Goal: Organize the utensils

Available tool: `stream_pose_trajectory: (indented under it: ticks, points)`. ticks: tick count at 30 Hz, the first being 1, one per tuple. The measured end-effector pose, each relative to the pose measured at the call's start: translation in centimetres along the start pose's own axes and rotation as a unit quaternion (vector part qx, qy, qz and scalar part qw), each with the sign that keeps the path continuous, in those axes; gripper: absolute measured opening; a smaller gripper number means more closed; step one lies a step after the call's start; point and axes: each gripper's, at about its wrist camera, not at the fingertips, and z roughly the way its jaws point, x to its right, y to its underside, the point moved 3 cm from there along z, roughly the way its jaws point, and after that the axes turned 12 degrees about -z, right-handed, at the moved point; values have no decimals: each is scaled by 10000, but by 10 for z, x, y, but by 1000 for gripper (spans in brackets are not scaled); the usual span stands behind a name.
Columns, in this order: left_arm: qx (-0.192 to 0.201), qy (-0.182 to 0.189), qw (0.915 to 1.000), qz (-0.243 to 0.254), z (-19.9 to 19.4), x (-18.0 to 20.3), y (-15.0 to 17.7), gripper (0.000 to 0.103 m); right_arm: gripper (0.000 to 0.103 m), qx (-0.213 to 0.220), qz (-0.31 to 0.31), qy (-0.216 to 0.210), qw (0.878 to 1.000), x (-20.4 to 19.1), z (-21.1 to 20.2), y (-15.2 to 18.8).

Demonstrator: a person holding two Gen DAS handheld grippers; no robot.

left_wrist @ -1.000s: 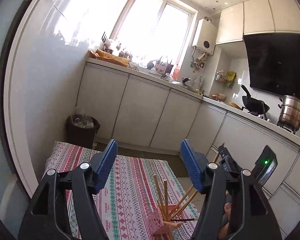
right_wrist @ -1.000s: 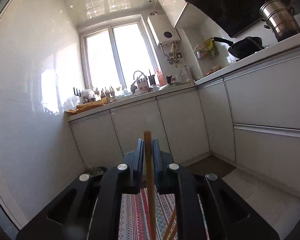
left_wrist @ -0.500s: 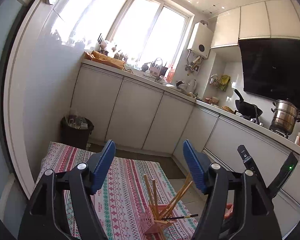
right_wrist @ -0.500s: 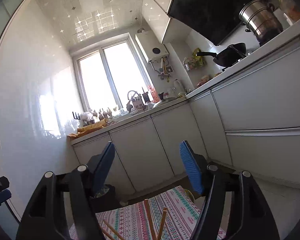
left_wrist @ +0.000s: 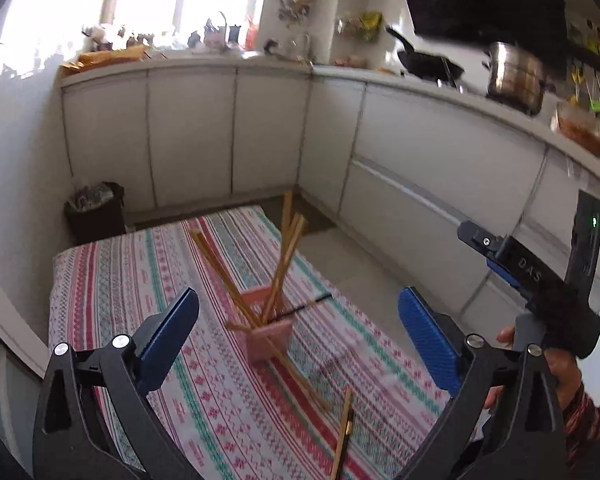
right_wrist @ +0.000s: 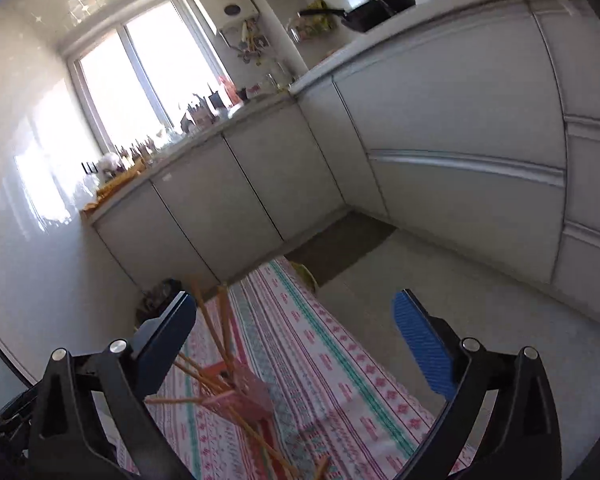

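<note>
Left tongs: wide apart, just opened further, nothing between the pads. Right tongs: likewise just sprung wide and empty, gripped from behind by a hand at the right edge of the left view.

Below and ahead of both, on the counter under a striped cloth: a pink holder, upright, with several wooden chopsticks standing in it. Splayed in different directions, seemingly from leaning loosely against the rim. Across the holder's top, a thin black chopstick, lying nearly level rather than standing. Nearer the camera, on the cloth and apart from the holder, a loose wooden chopstick; beside it, what looks like another, slanting away from the holder's foot.

Probably between placements: spread and angled downward, ready to reach for a stray stick. Likely risk: knocking the leaning sticks or tipping the light holder while reaching past.
</note>
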Motion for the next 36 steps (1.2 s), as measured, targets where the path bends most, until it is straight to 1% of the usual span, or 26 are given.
stream_pose_trajectory:
  ticks: [2,4,6,7,9,10,11,13,14,15,16,18,19,20,21,23,25,29,33,35,36]
  points:
    - [-489,22,9986,225,19,8,23,96,96,-755,200,-40,9969,21,18,22]
    - [-978,11,9942,446,39,14,51,96,96,-1456,460,-178,9881,40,37,41]
    - [-1406,-7,9881,620,57,19,78,96,96,-1929,667,-312,9785,52,51,54]
    - [-1647,-36,9837,721,68,22,91,96,96,-2039,735,-348,9756,57,54,57]
    - [-1986,-130,9746,1031,87,28,116,88,96,-2099,798,-395,9737,63,57,61]
    - [-2135,-141,9694,1201,95,31,127,78,96,-2139,806,-427,9726,64,58,62]
    - [-2305,-140,9637,1337,103,33,137,65,96,-2188,833,-476,9710,66,59,65]
    - [-2635,-189,9531,1476,117,32,153,55,96,-2331,866,-596,9667,67,62,67]
    - [-2757,-261,9485,1539,123,30,160,51,96,-2399,853,-658,9648,68,63,68]
    - [-2848,-323,9451,1569,129,27,166,49,96,-2451,846,-692,9633,68,63,69]
    - [-2915,-358,9427,1584,134,26,170,44,96,-2485,845,-690,9625,68,64,70]
    - [-2968,-463,9392,1663,145,28,176,39,96,-2517,877,-670,9615,71,64,70]
    - [-2965,-492,9384,1704,150,30,178,33,96,-2537,913,-674,9606,73,64,71]
    - [-2963,-490,9381,1725,155,32,179,23,96,-2548,968,-695,9596,74,63,71]
    - [-2982,-460,9377,1721,161,34,180,18,96,-2544,1034,-710,9589,76,63,70]
    - [-3013,-429,9373,1700,171,39,180,17,96,-2538,1139,-716,9578,80,62,70]
    - [-3028,-476,9359,1737,182,44,179,17,96,-2555,1170,-743,9568,82,62,70]
    - [-3128,-637,9318,1730,201,48,171,17,96,-2595,1192,-860,9545,82,60,67]
    - [-3233,-763,9288,1640,219,43,165,17,96,-2552,1212,-894,9551,85,57,65]
    - [-3388,-746,9246,1572,224,41,165,16,96,-2541,1278,-886,9546,89,56,65]
    - [-3398,-678,9250,1558,227,41,162,16,96,-2554,1321,-885,9537,91,56,65]
